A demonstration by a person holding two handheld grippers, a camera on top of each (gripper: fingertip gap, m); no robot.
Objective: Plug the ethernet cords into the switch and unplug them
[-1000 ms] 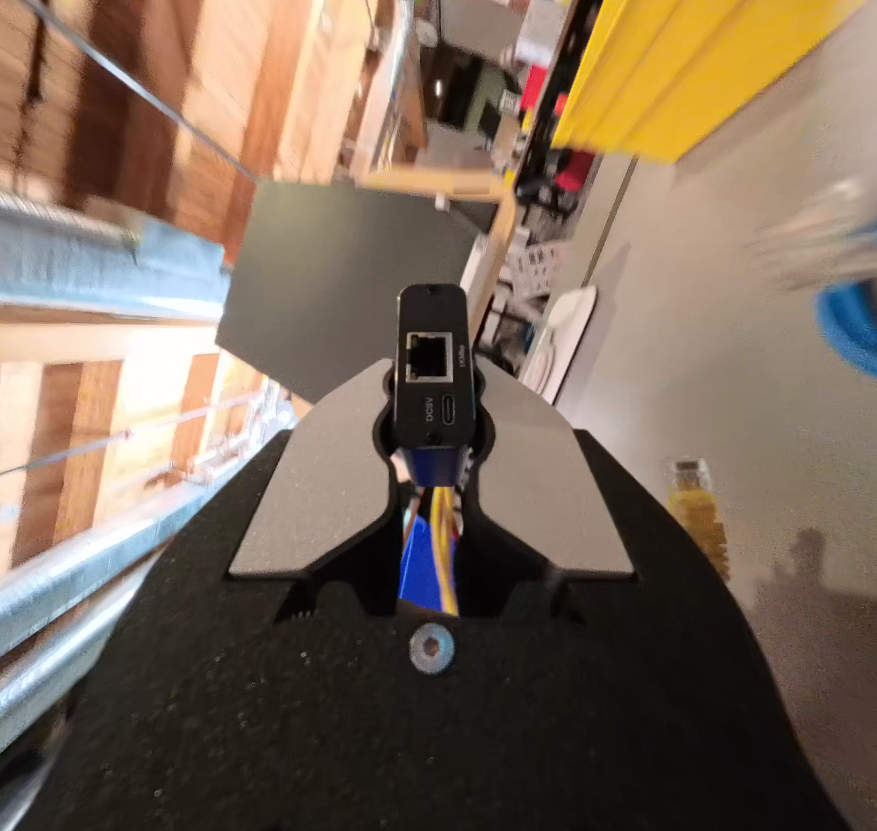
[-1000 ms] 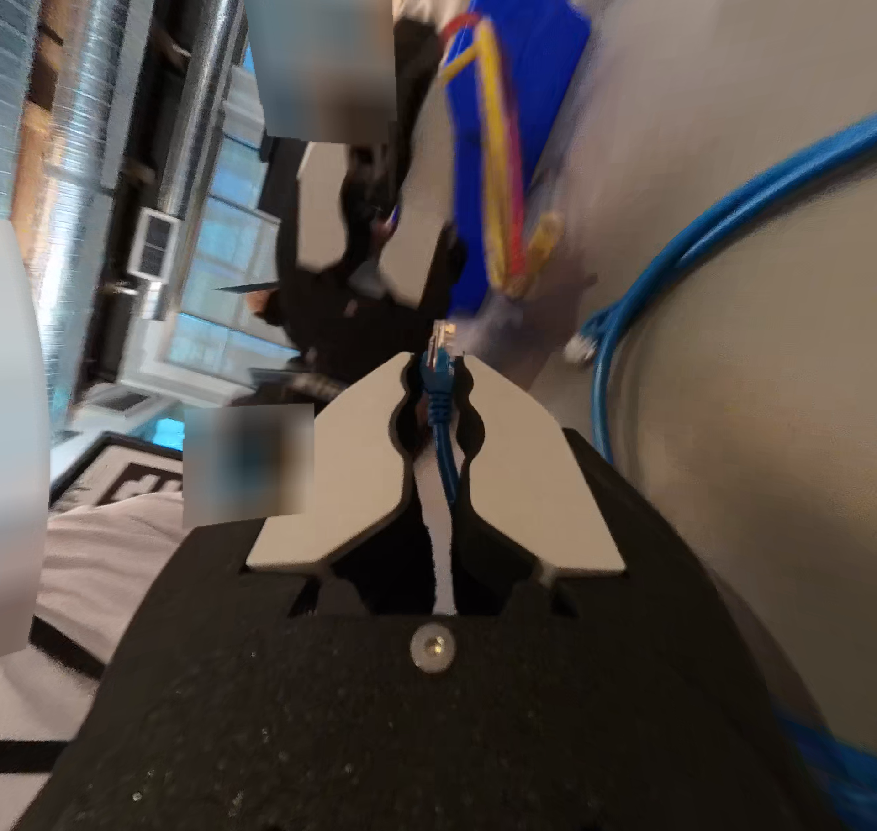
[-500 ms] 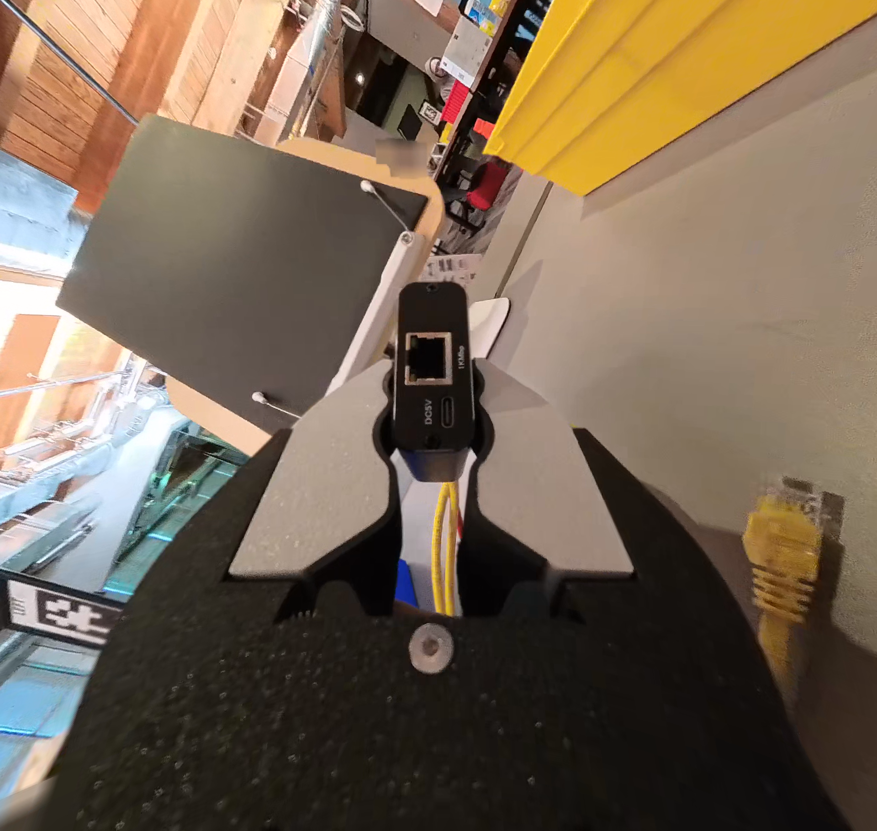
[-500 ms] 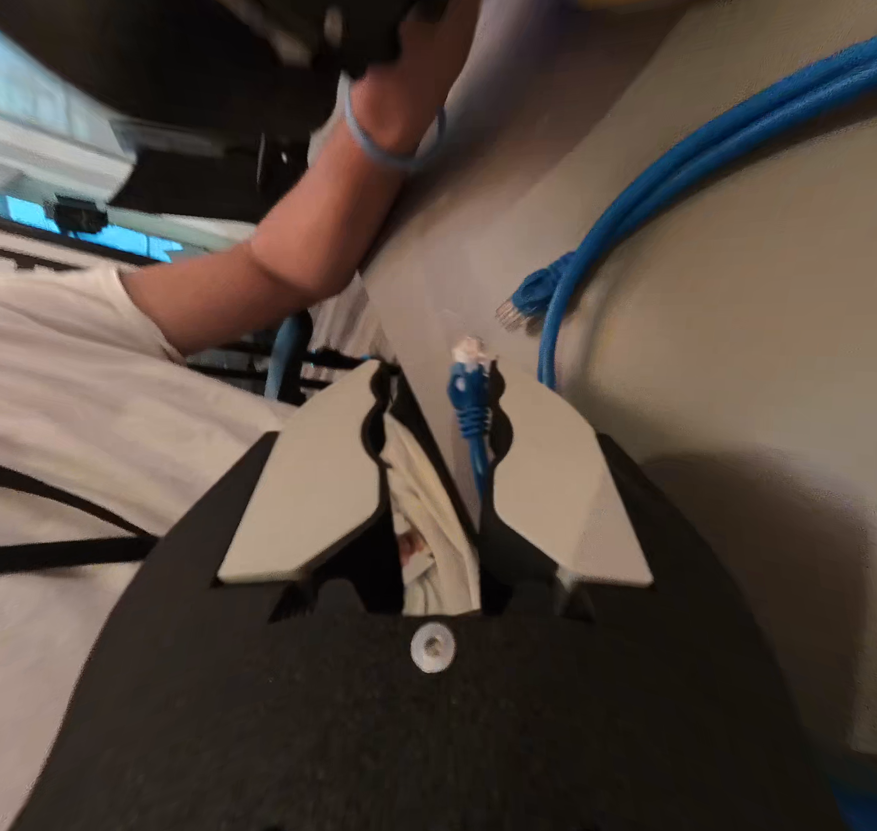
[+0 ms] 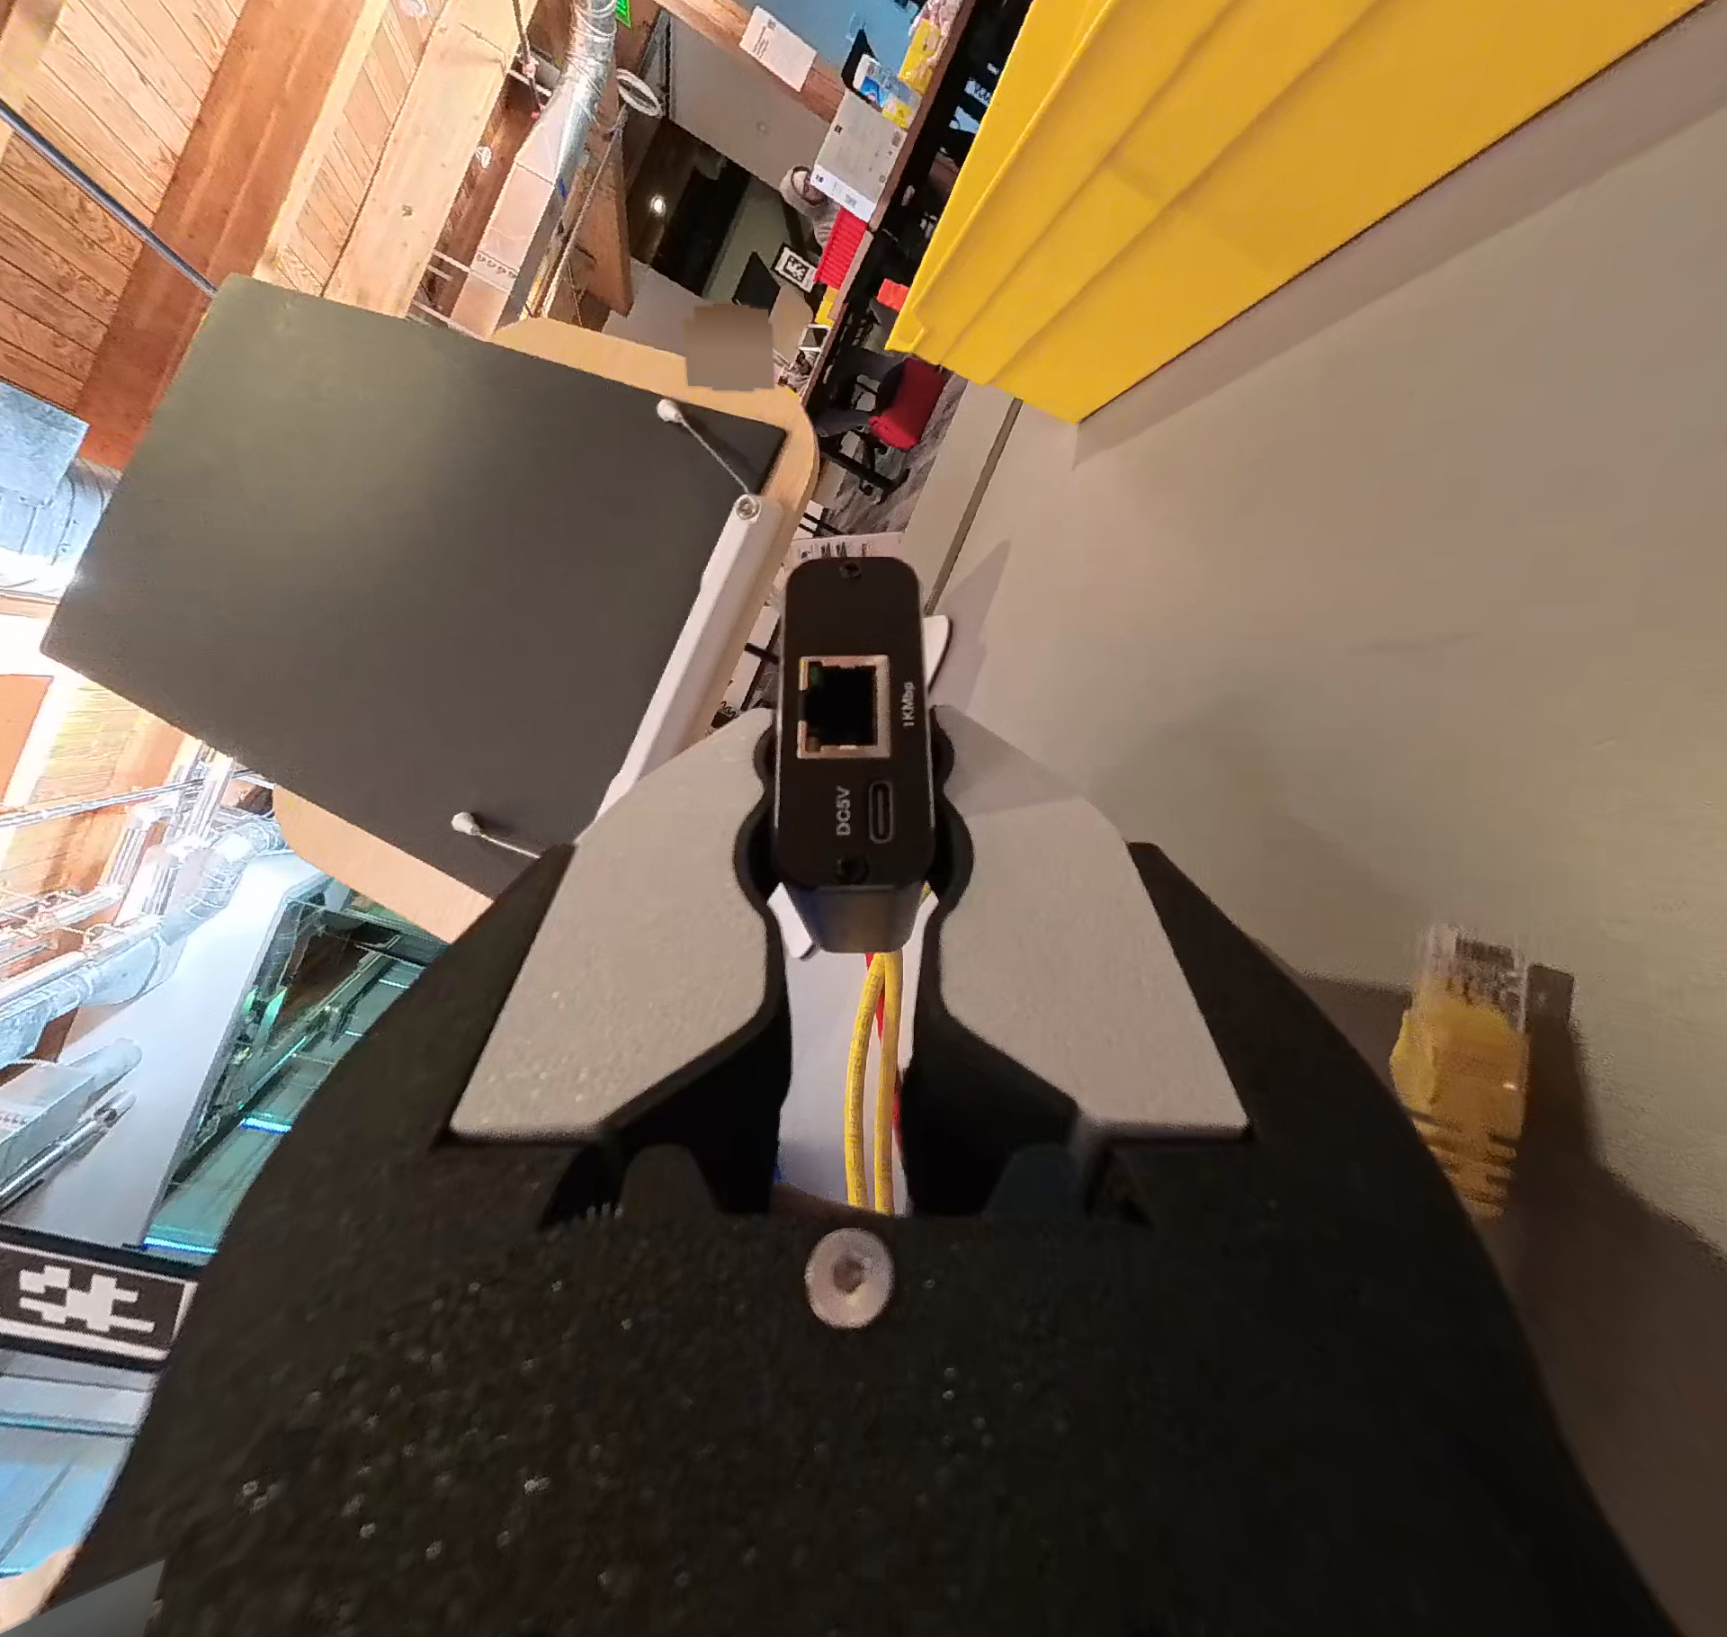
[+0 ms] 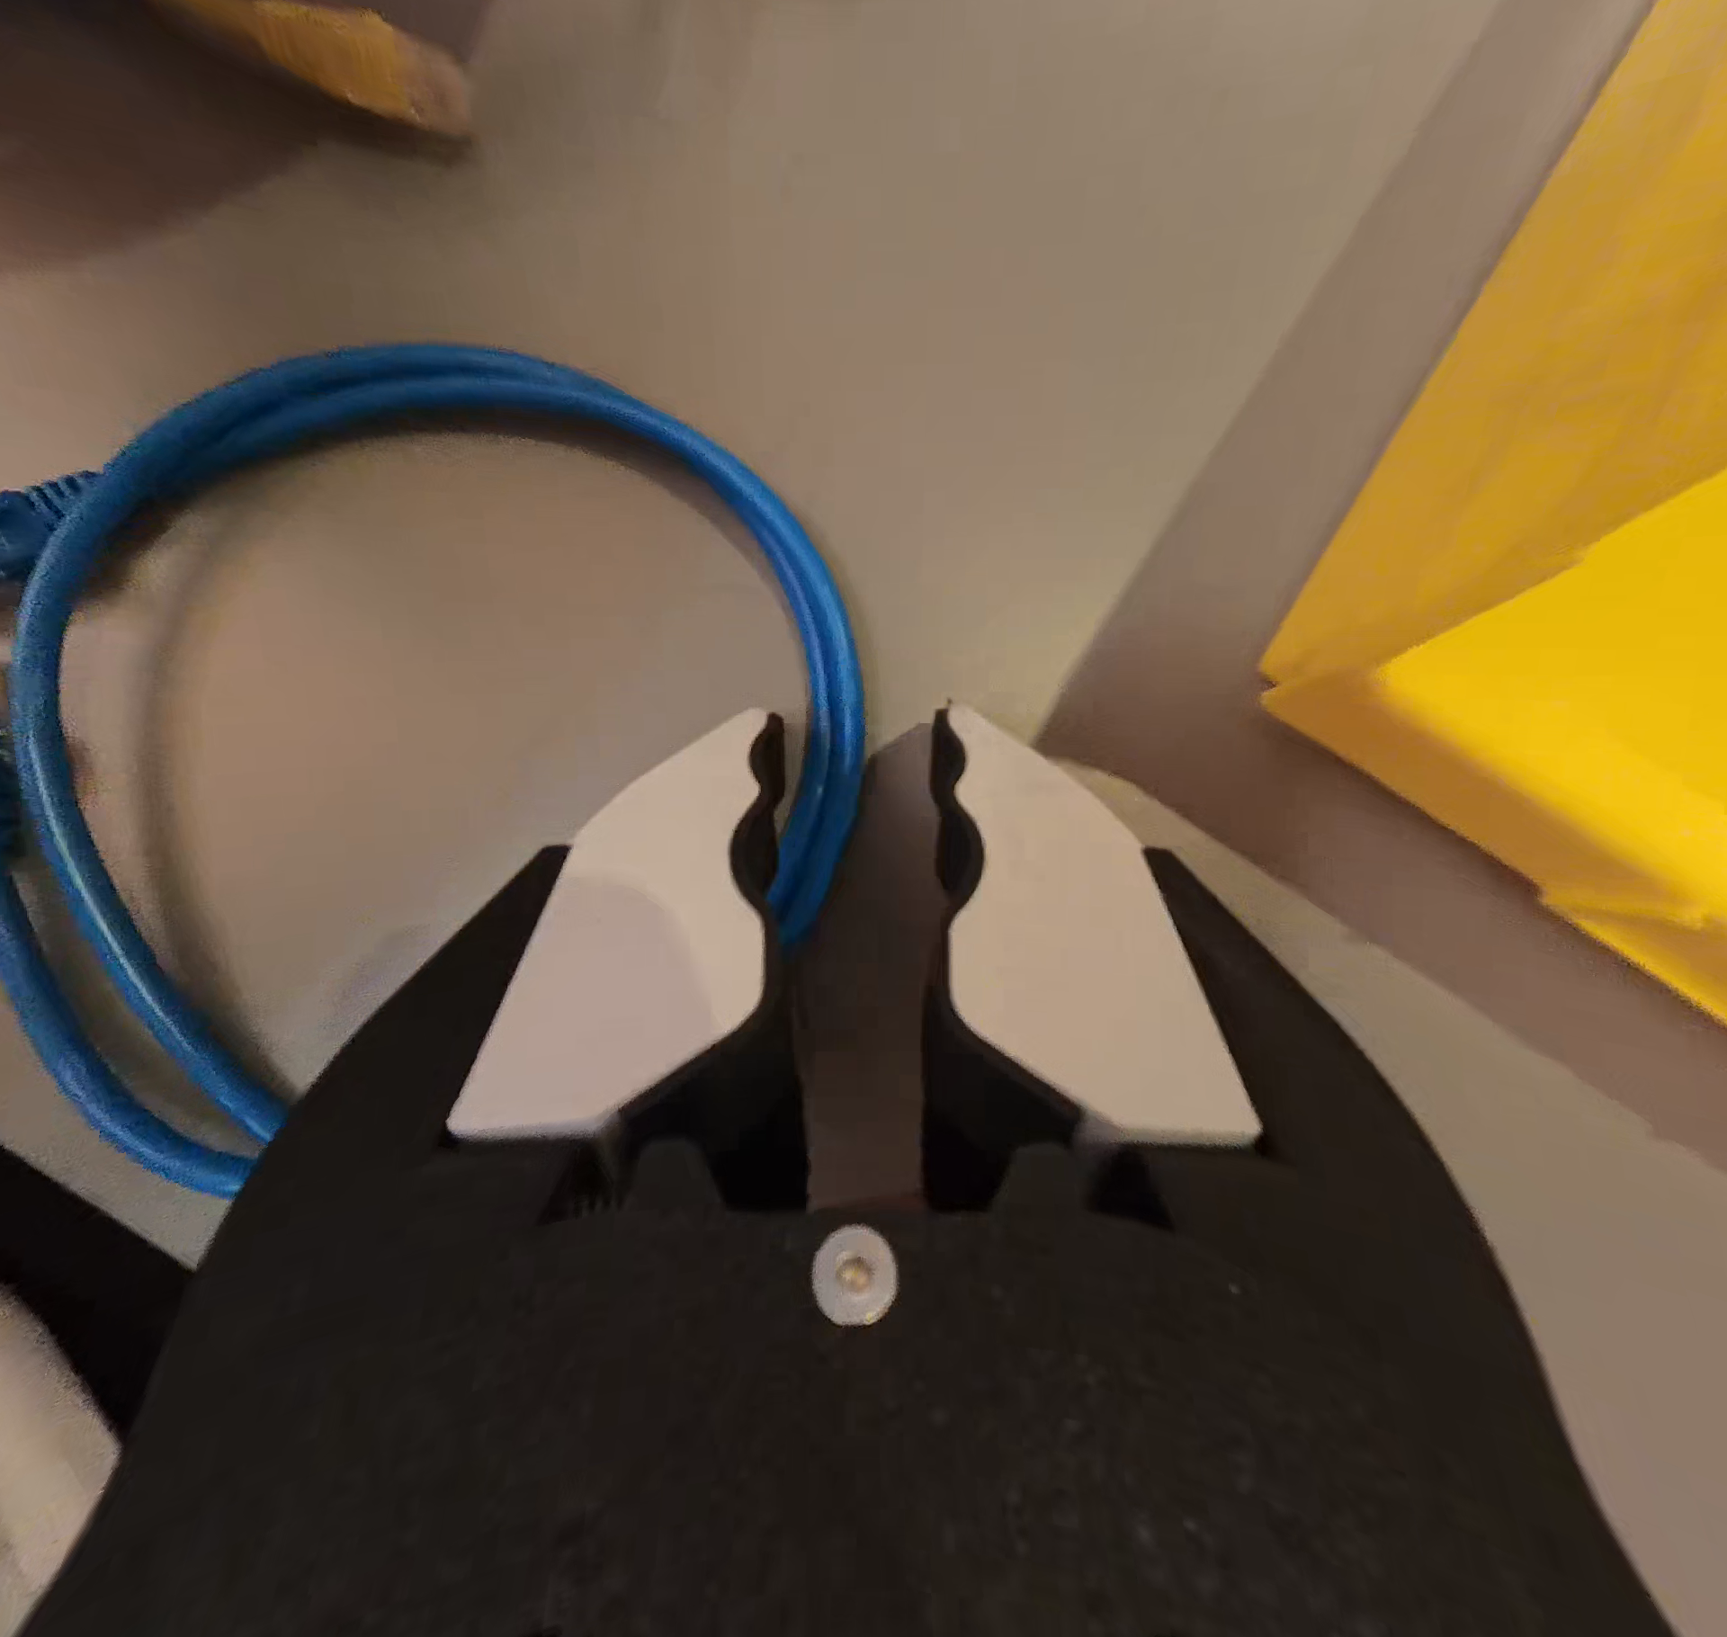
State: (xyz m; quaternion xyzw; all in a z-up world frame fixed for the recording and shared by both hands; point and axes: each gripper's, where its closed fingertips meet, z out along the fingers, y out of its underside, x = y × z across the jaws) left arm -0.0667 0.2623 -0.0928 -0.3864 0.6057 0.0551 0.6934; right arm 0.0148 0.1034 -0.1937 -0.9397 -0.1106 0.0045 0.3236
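The small black switch (image 5: 857, 756) stood clamped between the fingers of the left gripper (image 5: 855, 751), its end face turned to the camera with one empty ethernet port above a smaller slot. Behind it, between the fingers, loops of yellow cord (image 5: 874, 1092) ran down out of sight. To the right, a yellow plug (image 5: 1465, 1064) hung or lay against the grey table (image 5: 1355, 658); which of the two could not be told. Farther off stood a yellow bin (image 5: 1262, 125) and a dark board (image 5: 392, 564) on the left. The right gripper (image 6: 852, 732) hovered over the table with its jaws parted and holding nothing. A coiled blue cord (image 6: 421, 396) lay on the surface, one strand passing under the gap between the fingers, with a blurred yellow plug end (image 6: 364, 69) at the far left.
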